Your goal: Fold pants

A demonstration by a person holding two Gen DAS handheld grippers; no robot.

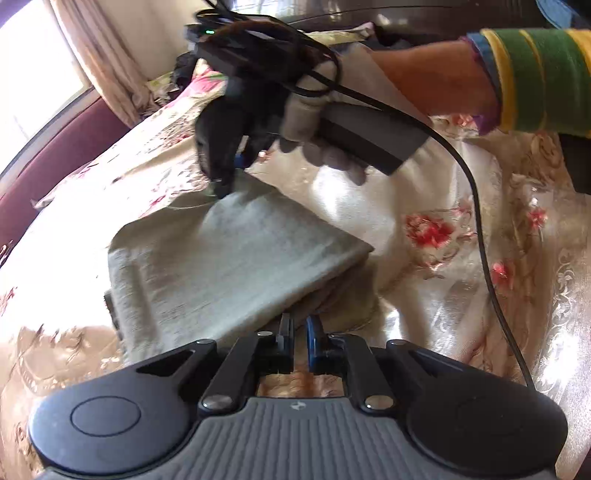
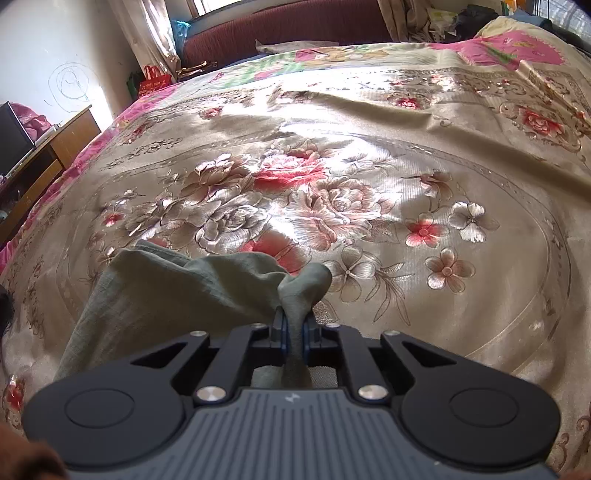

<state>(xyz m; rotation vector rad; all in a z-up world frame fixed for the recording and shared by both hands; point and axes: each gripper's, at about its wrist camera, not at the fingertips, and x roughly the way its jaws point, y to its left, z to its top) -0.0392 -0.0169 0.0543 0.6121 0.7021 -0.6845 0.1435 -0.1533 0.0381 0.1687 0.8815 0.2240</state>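
The grey-green pants [image 1: 229,258] lie folded into a thick rectangle on the floral bedspread [image 1: 443,229]. My left gripper [image 1: 300,334] is at the near edge of the pants, its jaws nearly closed with a narrow gap; I cannot tell whether cloth is pinched between them. My right gripper [image 1: 221,190] shows across the pants at their far corner, held by a gloved hand [image 1: 317,122]. In the right wrist view my right gripper [image 2: 293,321] is shut on a bunched corner of the pants [image 2: 177,291].
The bedspread [image 2: 369,166] covers the whole bed. A dark red headboard or sofa [image 2: 288,26] and curtains stand at the far side. A wooden cabinet [image 2: 40,158] stands left of the bed. A black cable [image 1: 480,221] trails from the right gripper.
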